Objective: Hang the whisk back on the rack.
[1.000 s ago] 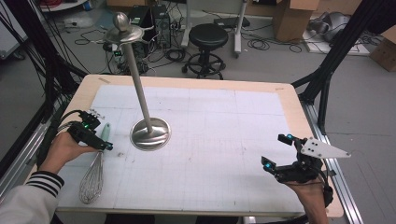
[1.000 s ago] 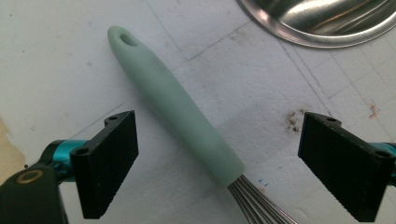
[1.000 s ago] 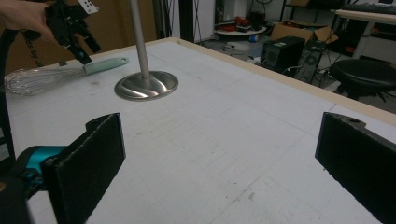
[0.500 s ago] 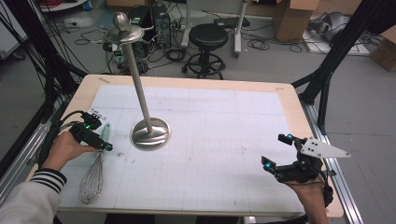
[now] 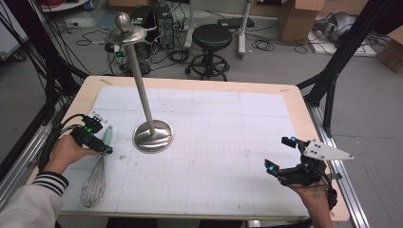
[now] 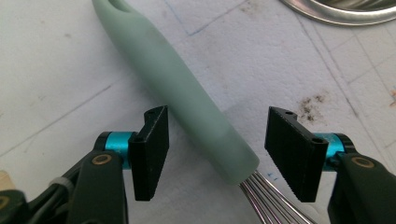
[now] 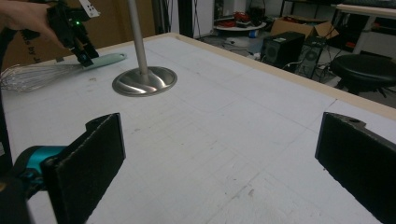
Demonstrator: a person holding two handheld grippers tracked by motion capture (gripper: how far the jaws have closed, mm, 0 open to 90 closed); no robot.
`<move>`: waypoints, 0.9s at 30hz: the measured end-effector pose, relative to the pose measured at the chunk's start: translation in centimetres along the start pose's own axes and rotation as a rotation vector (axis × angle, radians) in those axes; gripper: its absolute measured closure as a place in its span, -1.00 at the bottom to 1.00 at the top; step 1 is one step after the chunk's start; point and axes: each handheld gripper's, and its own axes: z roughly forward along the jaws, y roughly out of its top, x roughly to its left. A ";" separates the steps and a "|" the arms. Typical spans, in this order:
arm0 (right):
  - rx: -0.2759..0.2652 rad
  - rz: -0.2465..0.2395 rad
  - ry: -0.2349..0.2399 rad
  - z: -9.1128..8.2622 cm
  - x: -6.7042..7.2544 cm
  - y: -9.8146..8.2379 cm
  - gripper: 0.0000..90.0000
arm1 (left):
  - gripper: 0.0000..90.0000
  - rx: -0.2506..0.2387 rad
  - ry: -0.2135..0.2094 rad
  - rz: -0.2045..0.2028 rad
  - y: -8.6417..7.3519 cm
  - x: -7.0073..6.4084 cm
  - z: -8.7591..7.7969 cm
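Observation:
A whisk (image 5: 95, 180) with a pale green handle (image 6: 187, 93) lies flat on the white mat at the left, its wires pointing toward the near edge. My left gripper (image 5: 105, 148) straddles the handle where it meets the wires. Its jaws have just been closing, with the handle between them and a gap still showing on each side of it (image 6: 218, 135). My right gripper (image 5: 278, 153) hovers near the table's right front corner, open wide with nothing between its jaws (image 7: 224, 154). From there I see the left gripper (image 7: 84, 53) over the whisk (image 7: 37, 74).
A tall steel stand with a round base (image 5: 153, 136) and a slim pole stands on the mat just right of the whisk; it also appears in the right gripper view (image 7: 144, 80). The wooden table rim (image 5: 299, 109) frames the mat. A stool (image 5: 211, 35), boxes and cables lie beyond.
The left forearm has shifted slightly while its gripper stays at the whisk's handle. The right gripper has not moved.

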 end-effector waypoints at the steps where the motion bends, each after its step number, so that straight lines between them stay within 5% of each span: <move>1: 0.000 -0.003 -0.001 0.0 0.0 0.0 -0.99 | -0.09 0.003 0.003 0.000 0.0 0.0 0.1; 27: 0.016 -0.018 -0.005 0.2 0.3 0.2 -0.99 | 0.22 0.036 -0.020 -0.045 0.9 -0.6 0.8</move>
